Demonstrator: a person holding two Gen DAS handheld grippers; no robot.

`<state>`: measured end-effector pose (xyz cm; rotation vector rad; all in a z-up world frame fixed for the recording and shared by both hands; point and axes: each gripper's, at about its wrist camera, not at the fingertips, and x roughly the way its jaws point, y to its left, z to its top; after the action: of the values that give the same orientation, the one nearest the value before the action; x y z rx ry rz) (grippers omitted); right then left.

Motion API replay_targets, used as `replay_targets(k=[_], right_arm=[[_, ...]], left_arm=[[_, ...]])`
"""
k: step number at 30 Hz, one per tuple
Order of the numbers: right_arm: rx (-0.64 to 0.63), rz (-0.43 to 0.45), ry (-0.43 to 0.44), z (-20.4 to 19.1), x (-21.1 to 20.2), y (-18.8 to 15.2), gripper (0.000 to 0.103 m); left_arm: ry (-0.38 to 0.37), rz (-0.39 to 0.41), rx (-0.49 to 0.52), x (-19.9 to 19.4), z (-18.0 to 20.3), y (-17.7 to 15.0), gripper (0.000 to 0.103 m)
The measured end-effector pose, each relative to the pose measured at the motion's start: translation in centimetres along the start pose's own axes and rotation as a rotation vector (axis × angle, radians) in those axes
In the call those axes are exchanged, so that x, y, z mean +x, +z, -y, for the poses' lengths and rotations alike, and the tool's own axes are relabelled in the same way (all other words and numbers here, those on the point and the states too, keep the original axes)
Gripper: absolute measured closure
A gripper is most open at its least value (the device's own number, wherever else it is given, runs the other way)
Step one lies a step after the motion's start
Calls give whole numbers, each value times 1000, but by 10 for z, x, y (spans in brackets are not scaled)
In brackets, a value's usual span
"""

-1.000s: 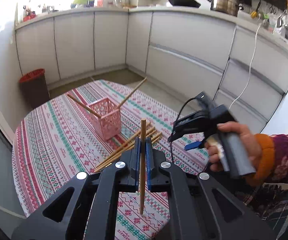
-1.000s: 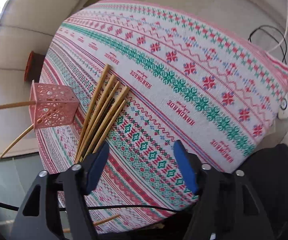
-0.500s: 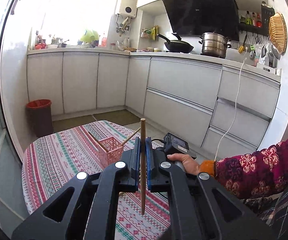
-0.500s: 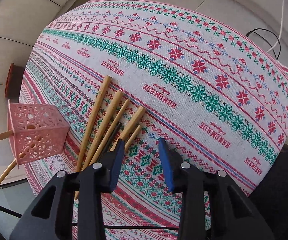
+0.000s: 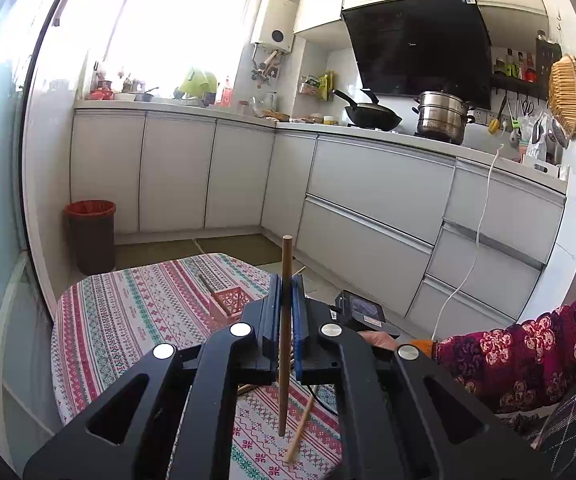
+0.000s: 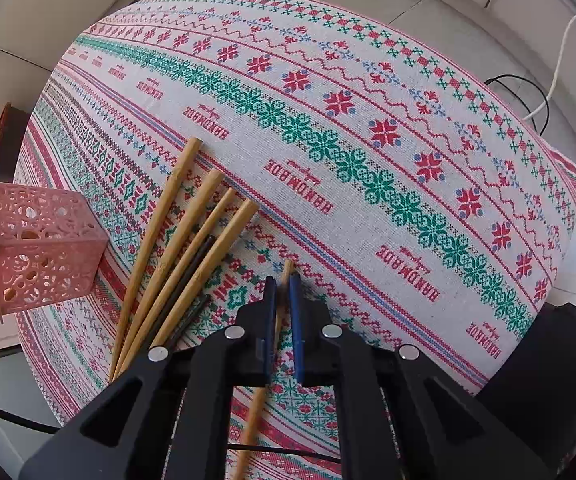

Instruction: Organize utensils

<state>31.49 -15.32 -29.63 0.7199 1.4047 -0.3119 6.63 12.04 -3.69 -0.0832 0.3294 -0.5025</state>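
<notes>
My left gripper [image 5: 286,312] pinches one long wooden chopstick [image 5: 285,336] upright, above the pink holey plastic basket [image 5: 227,304]. My right gripper [image 6: 283,300] squeezes another thin wooden stick [image 6: 263,380] beside that basket. It could slip and roll.

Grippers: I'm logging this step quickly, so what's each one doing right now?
Left gripper: shut on an upright chopstick.
Right gripper: shut on a chopstick on the table.

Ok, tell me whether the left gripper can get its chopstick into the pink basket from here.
Probably yes. The left gripper holds its chopstick upright above the table, the pink basket sits just ahead with its top open, and nothing stands between them.
</notes>
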Motion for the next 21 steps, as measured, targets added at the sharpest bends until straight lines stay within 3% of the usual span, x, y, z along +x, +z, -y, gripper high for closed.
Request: replay_targets(k=[9,13,19,21], right_arm=[[30,32,205,42,-27,-14,98],[-88,141,284,44,-71,-30,98],[-371,391,381,50,-150,-87,98],[-438,446,404,41,-166,-92,98]], left_arm=[[41,-10,-45,-5,-2,7,98],[69,-20,-53,-4,2,13,98],[121,-59,-87,6,12,16,98],[132,-66,-95,8,16,20,98]])
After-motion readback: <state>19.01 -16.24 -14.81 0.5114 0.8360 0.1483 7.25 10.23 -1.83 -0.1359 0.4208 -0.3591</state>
